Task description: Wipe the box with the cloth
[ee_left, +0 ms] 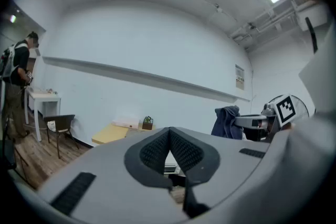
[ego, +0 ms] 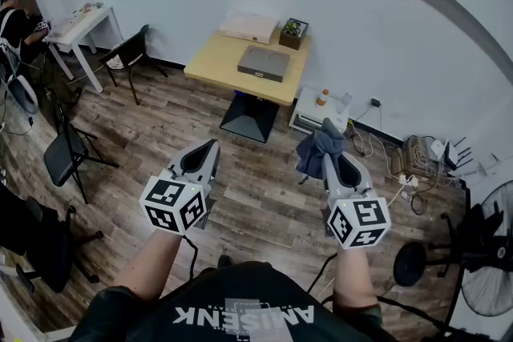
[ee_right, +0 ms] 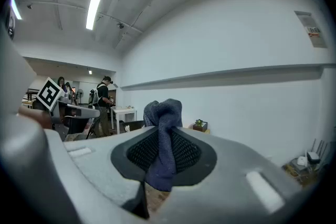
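Carrying: the right gripper [ego: 329, 142] is pinched on a dark blue cloth [ee_right: 163, 113]. A bunch of it stands past the jaw tips and a tail hangs below.
Left gripper [ego: 210, 146]: pads pressed together, nothing between them, held level beside the right one.
Box: a flat grey box [ego: 264, 63] lies in the middle of the yellow table [ego: 210, 64], well apart from both grippers across bare floor. A pale box [ego: 248, 28] and a plant [ego: 294, 30] sit behind it by the wall.
Step in hand: by my reading, the approach; no wiping has begun.
Doing it well: close in on the table first, with the pinch kept firm so the cloth does not slip out.
Contact: lead with the loose bunch, tilted so fabric meets the lid, not the hard tips.
Steadying: the free left gripper could brace the box's edge, since a light box may slide under strokes.
Watch: stay clear of the plant on the far strokes.
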The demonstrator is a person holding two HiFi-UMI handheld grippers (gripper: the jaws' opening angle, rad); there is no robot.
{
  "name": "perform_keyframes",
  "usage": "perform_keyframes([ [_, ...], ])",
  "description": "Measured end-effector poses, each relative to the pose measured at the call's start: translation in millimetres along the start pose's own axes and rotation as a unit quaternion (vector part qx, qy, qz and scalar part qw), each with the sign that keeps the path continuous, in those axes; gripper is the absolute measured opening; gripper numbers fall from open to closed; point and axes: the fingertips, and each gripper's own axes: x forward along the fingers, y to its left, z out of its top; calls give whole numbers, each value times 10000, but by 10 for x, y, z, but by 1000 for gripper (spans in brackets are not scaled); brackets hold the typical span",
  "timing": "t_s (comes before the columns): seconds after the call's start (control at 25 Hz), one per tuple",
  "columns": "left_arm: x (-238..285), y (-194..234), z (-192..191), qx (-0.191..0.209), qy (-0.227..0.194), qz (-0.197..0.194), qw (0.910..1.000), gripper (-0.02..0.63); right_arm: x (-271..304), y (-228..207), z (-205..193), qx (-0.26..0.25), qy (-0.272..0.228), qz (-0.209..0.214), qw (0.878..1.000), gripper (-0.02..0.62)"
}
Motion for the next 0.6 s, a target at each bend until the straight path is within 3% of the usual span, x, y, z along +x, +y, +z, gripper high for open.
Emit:
perform_keyframes([
  [0.12,-1,-28,11,-28,13,16,10000,0,-25,1,7,88,-26,-54,9999,67],
  [0.32,8,-57,3,358,71,12,9993,1,-35,-5,2,151,-44,-95,9998,67],
  [0.6,37,-109,12,550,126,-313,9979,0,-12,-18,27,456,-143,-180,9987,67],
])
